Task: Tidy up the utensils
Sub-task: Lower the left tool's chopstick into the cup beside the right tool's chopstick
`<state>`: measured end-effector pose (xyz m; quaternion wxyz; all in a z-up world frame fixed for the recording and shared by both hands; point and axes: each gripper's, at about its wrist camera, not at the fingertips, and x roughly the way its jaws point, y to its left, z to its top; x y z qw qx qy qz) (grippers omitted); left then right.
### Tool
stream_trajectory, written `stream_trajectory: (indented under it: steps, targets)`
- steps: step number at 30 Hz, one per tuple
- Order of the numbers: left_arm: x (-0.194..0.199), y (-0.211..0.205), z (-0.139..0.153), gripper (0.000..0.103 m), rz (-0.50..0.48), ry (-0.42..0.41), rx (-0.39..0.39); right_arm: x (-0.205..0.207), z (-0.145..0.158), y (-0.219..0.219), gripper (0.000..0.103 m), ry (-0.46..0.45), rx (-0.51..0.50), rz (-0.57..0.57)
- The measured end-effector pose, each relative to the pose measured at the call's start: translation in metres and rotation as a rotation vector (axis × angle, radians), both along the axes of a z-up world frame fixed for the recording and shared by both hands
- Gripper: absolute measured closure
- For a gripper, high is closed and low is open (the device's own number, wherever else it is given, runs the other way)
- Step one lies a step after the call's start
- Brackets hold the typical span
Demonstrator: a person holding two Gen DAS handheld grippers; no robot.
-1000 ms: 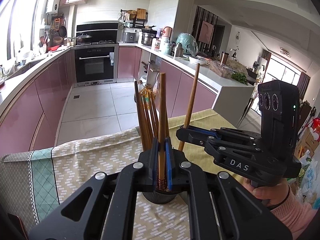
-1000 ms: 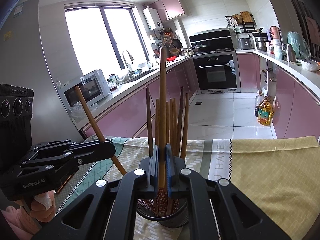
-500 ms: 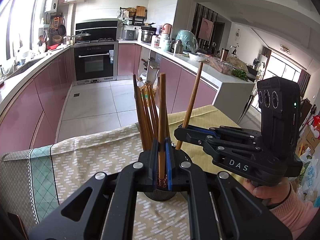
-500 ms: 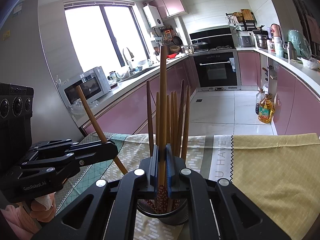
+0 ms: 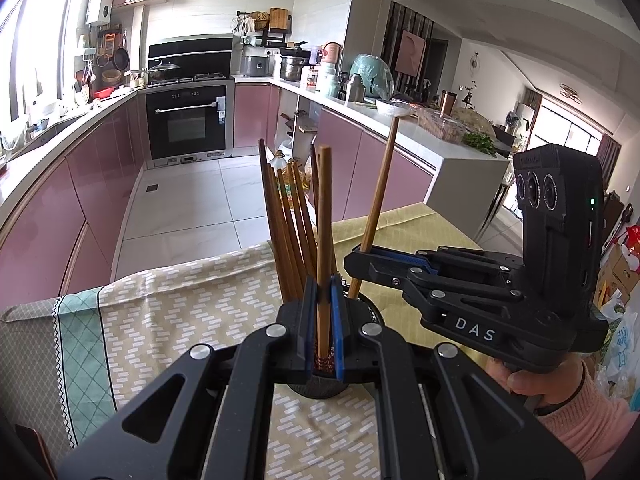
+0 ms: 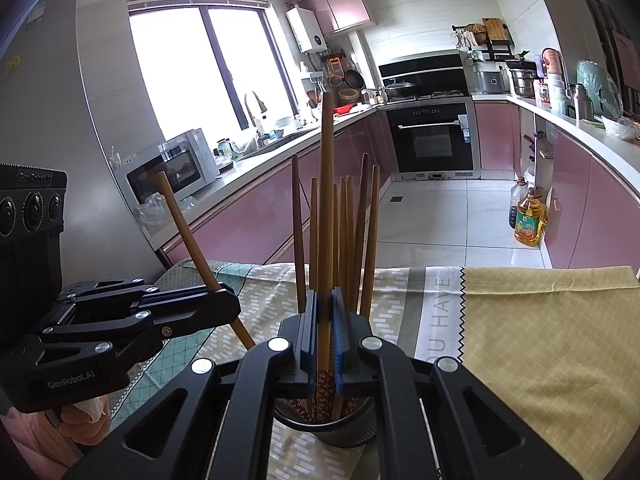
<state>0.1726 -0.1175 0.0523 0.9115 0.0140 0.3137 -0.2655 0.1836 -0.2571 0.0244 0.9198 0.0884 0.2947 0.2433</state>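
Left wrist: my left gripper clamps one brown wooden chopstick over the black mesh holder
Right wrist: my right gripper pinches another chopstick, tip inside the holder
Risk: both chopsticks crowd one cup; they could jam, tipping it

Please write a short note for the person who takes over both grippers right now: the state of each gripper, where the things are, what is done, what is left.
Left gripper: shut on one chopstick, over the black mesh holder.
Right gripper: shut on another chopstick, its patterned end down in the holder.
Done: a bunch of chopsticks stands in the holder on the tablecloth.
Left: lower and release both held chopsticks.
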Motion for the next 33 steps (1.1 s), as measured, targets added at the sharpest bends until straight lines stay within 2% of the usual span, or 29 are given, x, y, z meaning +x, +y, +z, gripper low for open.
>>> stream_trajectory:
  steps: [33]
  targets:
    - [0.024, -0.008, -0.014, 0.095, 0.022, 0.014, 0.017, 0.007, -0.015, 0.006, 0.097, 0.044, -0.033, 0.027]
